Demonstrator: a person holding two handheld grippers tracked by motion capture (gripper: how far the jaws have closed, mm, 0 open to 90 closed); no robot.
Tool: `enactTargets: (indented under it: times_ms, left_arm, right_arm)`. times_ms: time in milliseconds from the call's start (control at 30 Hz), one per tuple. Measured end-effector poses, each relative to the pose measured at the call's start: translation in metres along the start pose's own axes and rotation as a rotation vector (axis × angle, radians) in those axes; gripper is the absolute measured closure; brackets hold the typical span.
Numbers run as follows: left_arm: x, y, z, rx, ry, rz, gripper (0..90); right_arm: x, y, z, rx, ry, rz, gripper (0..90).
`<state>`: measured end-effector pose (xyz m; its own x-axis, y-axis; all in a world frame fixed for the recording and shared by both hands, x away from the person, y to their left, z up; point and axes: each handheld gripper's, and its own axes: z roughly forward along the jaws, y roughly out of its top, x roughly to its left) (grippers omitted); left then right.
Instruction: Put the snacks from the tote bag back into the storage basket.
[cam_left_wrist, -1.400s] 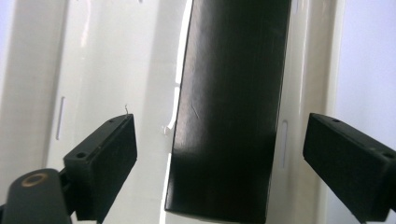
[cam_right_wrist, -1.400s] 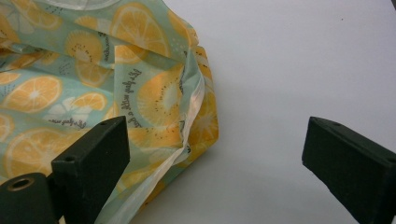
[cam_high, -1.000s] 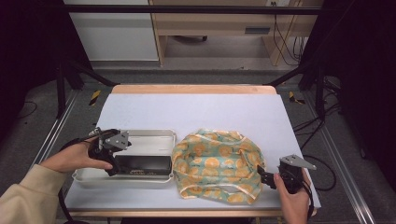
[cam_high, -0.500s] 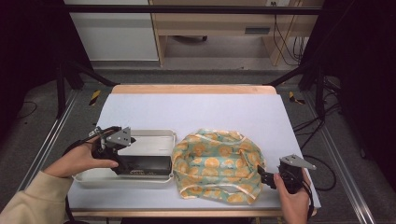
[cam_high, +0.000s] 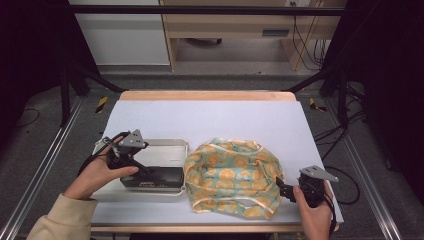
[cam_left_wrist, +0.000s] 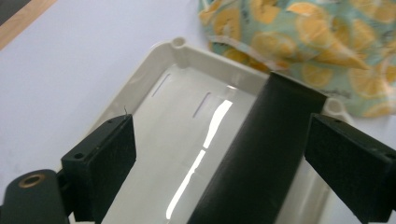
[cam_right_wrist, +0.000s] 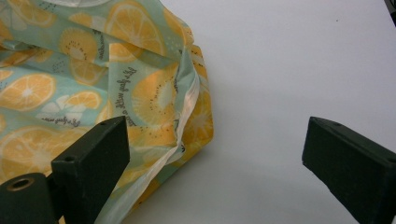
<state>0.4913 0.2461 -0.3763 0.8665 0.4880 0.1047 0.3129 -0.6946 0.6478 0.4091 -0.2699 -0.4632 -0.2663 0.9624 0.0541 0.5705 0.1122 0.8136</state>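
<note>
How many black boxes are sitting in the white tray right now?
1. The black box lies along the near side of the white tray, between the open jaws of the left tool. The orange-print bag beside the tray could hide more.

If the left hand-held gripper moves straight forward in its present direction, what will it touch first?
Most likely the black box lying in the white tray: it sits between the open jaws of the left hand-held gripper. Beyond it lies the orange-print cloth bag. Depth is unclear.

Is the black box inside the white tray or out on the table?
Inside: the black rectangular box lies within the white plastic tray's raised rim.
</note>
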Motion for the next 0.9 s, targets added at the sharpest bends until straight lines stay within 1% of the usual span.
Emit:
enactTargets:
  times_ms: [33,133,167,267,300,333,433,467,567,633,667,700,767,833,867,900]
  left_arm:
    - [0.001,0.0,0.001,-0.007,0.004,-0.017,9.2]
    - [0.004,-0.003,0.003,-0.03,0.036,-0.062,9.0]
    - [0.005,-0.004,0.003,-0.028,0.052,-0.065,8.9]
    - [0.007,-0.009,0.004,-0.023,0.068,-0.086,8.8]
    - [0.008,-0.011,0.002,-0.007,0.087,-0.084,8.7]
    - [0.009,-0.015,0.0,-0.008,0.106,-0.094,8.7]
    - [0.014,-0.023,-0.007,-0.045,0.118,-0.137,8.7]
    - [0.015,-0.026,-0.009,-0.049,0.124,-0.142,8.5]
    - [0.024,-0.037,-0.014,-0.056,0.159,-0.177,8.2]
    - [0.03,-0.044,-0.018,-0.072,0.176,-0.217,8.2]
    - [0.032,-0.047,-0.02,-0.077,0.182,-0.23,8.2]
    - [0.037,-0.052,-0.023,-0.086,0.195,-0.255,8.2]
    - [0.042,-0.059,-0.028,-0.098,0.217,-0.29,8.2]
    - [0.049,-0.066,-0.033,-0.106,0.233,-0.315,8.3]
    - [0.049,-0.066,-0.033,-0.106,0.233,-0.315,8.3]
    - [0.052,-0.069,-0.035,-0.113,0.242,-0.33,8.3]
  right_arm:
    - [0.0,0.0,0.0,0.001,-0.001,-0.001,7.9]
    - [-0.001,0.0,0.0,0.001,-0.004,-0.003,7.9]
    - [-0.001,0.0,0.0,0.0,-0.004,-0.004,7.9]
    - [-0.001,0.0,0.0,0.002,-0.007,-0.002,7.9]
    - [-0.001,0.0,0.0,-0.001,-0.007,-0.005,7.9]
    - [-0.001,0.0,0.0,-0.001,-0.008,-0.006,7.9]
    - [-0.002,0.0,-0.001,0.002,-0.01,-0.005,7.9]
    - [-0.002,0.0,-0.001,0.002,-0.012,-0.006,7.9]
    - [-0.001,0.0,-0.001,0.001,-0.013,-0.01,7.9]
    - [0.0,0.0,-0.001,0.004,-0.014,-0.015,7.8]
    - [0.0,0.0,-0.001,0.005,-0.014,-0.02,7.8]
    - [0.0,0.0,-0.001,0.006,-0.015,-0.021,7.8]
    - [0.0,0.0,-0.001,0.006,-0.016,-0.02,7.8]
    - [-0.001,0.0,-0.001,0.006,-0.019,-0.017,7.8]
    - [-0.001,0.0,-0.001,0.006,-0.019,-0.017,7.8]
    - [-0.001,0.001,-0.001,0.006,-0.018,-0.017,7.8]
